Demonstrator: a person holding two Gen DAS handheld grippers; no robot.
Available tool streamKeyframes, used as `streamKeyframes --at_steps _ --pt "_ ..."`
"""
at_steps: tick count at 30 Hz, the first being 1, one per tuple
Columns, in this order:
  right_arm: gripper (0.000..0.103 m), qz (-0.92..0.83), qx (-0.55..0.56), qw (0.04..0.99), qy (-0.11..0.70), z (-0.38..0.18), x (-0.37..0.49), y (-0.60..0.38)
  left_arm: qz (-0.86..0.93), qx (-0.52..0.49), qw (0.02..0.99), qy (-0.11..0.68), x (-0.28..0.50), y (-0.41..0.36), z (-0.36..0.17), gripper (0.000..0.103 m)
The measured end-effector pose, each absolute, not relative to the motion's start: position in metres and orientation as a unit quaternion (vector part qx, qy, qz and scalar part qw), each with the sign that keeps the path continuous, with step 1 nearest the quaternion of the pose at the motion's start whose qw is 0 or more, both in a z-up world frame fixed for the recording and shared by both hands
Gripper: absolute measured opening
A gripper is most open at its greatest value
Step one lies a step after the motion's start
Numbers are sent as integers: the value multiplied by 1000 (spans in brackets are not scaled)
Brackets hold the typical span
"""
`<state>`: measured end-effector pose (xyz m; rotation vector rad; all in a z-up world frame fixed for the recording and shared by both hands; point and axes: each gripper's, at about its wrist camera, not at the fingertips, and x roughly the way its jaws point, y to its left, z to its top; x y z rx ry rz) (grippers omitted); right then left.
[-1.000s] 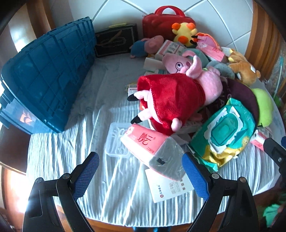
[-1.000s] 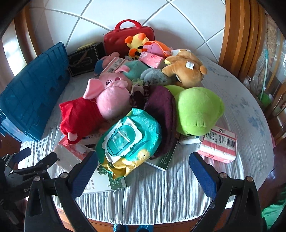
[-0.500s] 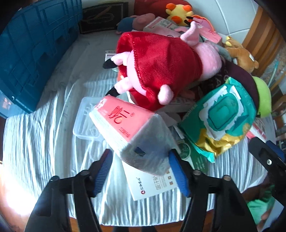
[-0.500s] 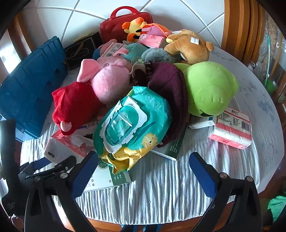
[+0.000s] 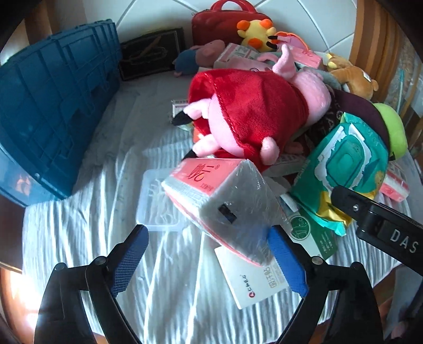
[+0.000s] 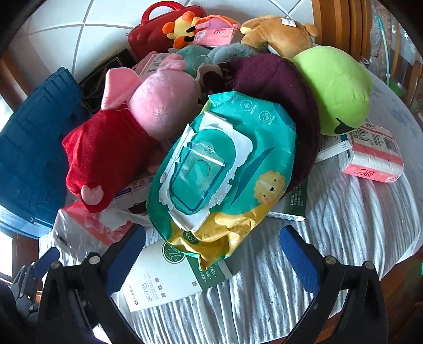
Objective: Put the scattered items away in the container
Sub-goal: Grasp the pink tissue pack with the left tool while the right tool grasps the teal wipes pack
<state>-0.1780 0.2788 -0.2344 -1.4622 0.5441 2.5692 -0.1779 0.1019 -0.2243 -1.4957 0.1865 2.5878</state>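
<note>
A pink tissue pack (image 5: 224, 201) lies tilted on the pile's near edge. My left gripper (image 5: 208, 259) is open just in front of it, its right finger (image 5: 285, 262) against the pack's corner. The blue crate (image 5: 50, 105) stands at the left. My right gripper (image 6: 211, 259) is open in front of a teal wet-wipes pack (image 6: 222, 169). The pink pig plush in a red dress (image 5: 253, 111) lies behind the tissue pack; it also shows in the right wrist view (image 6: 127, 132).
A clear plastic tray (image 5: 158, 201) and white cards (image 5: 253, 275) lie on the striped cloth. A green plush (image 6: 335, 87), maroon hat (image 6: 277, 87), brown bear (image 6: 277, 29), red case (image 5: 224, 21) and another tissue pack (image 6: 372, 156) crowd the table.
My left gripper had narrowed around the tissue pack, then opened wide and drew back a little. My right gripper has moved closer to the wet-wipes pack.
</note>
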Motion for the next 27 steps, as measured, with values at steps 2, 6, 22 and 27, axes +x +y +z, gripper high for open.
streamKeyframes --at_steps 2,6,22,27 --pt "103 848 -490 74 187 -240 -184 279 859 -502 84 62 -183 107 -227 93" --pt "103 844 -488 83 209 -252 -194 285 855 -505 94 68 -187 116 -230 93" --pt "86 827 -535 132 113 -276 -155 332 831 -549 40 84 -162 92 -257 37" --pt "86 829 -538 100 119 -275 -147 332 845 -527 41 79 -151 93 -236 72"
